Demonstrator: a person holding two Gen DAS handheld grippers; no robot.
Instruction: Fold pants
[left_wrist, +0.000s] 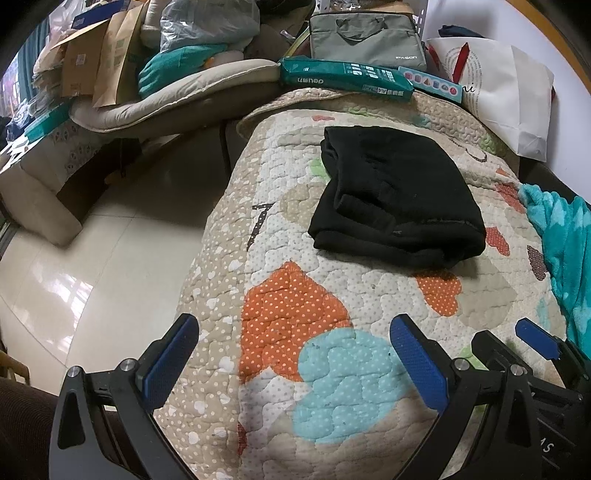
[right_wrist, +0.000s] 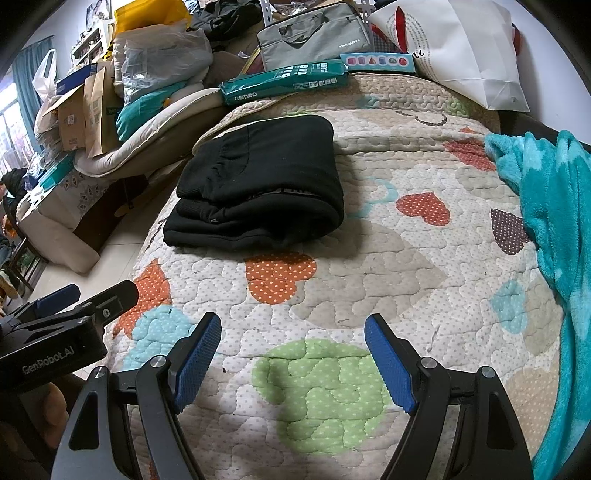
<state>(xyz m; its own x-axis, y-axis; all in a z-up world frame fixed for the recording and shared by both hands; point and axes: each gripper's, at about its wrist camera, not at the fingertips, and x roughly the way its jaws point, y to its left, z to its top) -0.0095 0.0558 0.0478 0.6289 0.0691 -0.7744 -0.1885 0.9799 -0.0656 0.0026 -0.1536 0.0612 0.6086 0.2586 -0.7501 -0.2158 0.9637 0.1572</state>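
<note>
The black pants lie folded into a compact stack on the quilted heart-patterned bedspread. They also show in the right wrist view, near the bed's left edge. My left gripper is open and empty, hovering over the quilt well short of the pants. My right gripper is open and empty too, over a green patch in front of the pants. The right gripper shows at the right edge of the left wrist view, and the left gripper shows at the left of the right wrist view.
A teal fleece blanket lies along the bed's right side. A green paper ream, a grey laptop bag and a white paper bag sit at the far end. Cushions and boxes pile up left, beyond the tiled floor.
</note>
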